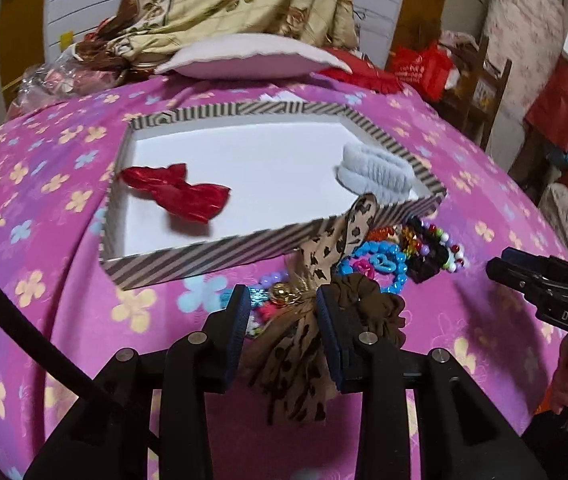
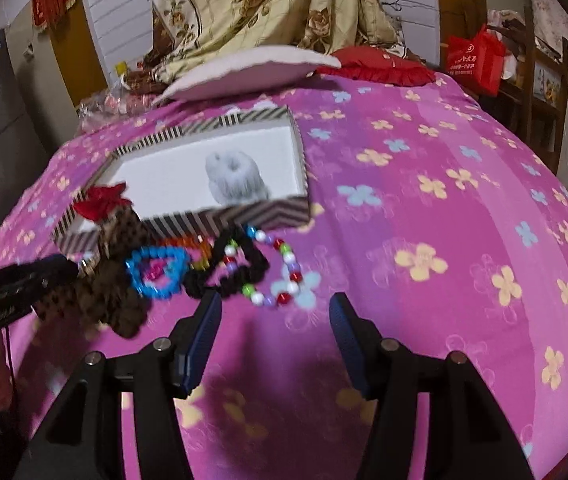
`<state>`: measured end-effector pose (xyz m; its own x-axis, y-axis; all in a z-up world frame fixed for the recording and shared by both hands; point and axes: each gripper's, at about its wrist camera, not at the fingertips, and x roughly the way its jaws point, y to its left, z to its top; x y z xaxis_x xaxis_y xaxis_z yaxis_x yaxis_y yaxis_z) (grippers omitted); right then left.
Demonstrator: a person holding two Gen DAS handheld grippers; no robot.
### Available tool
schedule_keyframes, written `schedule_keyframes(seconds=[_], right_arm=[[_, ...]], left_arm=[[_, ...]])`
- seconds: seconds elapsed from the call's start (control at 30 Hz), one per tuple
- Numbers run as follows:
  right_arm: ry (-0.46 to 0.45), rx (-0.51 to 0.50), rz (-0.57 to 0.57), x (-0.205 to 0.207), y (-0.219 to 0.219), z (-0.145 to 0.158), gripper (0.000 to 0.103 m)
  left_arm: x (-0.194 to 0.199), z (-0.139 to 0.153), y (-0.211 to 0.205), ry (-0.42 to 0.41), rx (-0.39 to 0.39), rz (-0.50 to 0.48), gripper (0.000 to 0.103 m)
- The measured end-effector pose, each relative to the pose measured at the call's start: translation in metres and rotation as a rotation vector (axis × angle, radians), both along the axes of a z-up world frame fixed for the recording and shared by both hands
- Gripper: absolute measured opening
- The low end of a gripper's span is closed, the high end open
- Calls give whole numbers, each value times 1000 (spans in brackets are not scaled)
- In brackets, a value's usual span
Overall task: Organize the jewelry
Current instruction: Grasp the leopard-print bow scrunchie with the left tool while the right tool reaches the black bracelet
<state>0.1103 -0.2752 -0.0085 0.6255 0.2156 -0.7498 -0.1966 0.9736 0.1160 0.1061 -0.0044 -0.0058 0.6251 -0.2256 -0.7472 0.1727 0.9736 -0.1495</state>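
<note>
between my left gripper [image 1: 284, 308] pads, a leopard-print fabric bow [image 1: 304, 344] is clamped tight, its tails hanging below the jaws and one loop rising against the near wall of the striped box [image 1: 212, 248]. my right gripper [image 2: 274, 316] stands released, nothing between its blue pads, hovering over bare bedspread just short of the bead pile.

outward from there: a brown scrunchie [image 1: 368, 300] sits just beside the left jaw, then a blue bead bracelet [image 2: 156, 272], a black bracelet [image 2: 236, 268] and a strand of white, red and green beads [image 2: 280, 280] – all bunched together on the pink flowered bedspread [image 2: 424, 200], touching the box's near wall. inside the box lie a red bow [image 1: 176, 192] at one end and a pale blue scrunchie [image 1: 376, 172] at the other, with open white floor between them.

as i judge it, the step in hand is carrying the leopard bow over the rim – lift enough that the dangling tails clear the wall, set it down on the free floor between the two pieces, and open only once it rests. the small gold charm [image 1: 280, 292] near the jaws could snag the neighbouring beads, so i'd rise straight before moving across.
</note>
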Motion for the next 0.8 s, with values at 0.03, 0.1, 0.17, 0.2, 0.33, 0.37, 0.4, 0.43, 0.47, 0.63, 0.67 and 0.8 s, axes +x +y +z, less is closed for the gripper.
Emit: schedule_keyframes(seconds=[0.03, 0.1, 0.17, 0.2, 0.33, 0.37, 0.4, 0.43, 0.47, 0.63, 0.67, 0.8], right_arm=[[5, -4, -1, 1, -1, -2, 59], [15, -2, -3, 3, -2, -3, 59], [11, 6, -2, 4, -1, -2, 59], [7, 10, 2, 5, 1, 0, 59], [0, 7, 21, 7, 10, 1, 59], [3, 6, 25, 7, 12, 0, 59], [6, 5, 28, 7, 13, 0, 59], [8, 4, 31, 8, 15, -1, 59], [8, 2, 35, 7, 16, -1, 59], [8, 6, 35, 6, 16, 0, 59], [10, 9, 35, 6, 14, -1, 59], [11, 39, 50, 8, 11, -2, 59]], left_arm=[[0, -1, -3, 5, -8, -17, 0], [-4, 0, -8, 19, -22, -60, 0], [-11, 2, -10, 21, -22, -78, 0], [-14, 3, -10, 20, -22, -89, 0], [-12, -1, -11, 45, -14, -97, 0], [-12, -2, -12, 51, -8, -99, 0], [-13, -3, -13, 55, 3, -104, 0], [-14, -3, -13, 54, 8, -104, 0], [-15, -3, -12, 54, 7, -102, 0], [-21, -2, -6, 58, -5, -77, 0], [-22, -2, -6, 56, -1, -75, 1], [-23, -7, -12, 77, 18, -97, 4]])
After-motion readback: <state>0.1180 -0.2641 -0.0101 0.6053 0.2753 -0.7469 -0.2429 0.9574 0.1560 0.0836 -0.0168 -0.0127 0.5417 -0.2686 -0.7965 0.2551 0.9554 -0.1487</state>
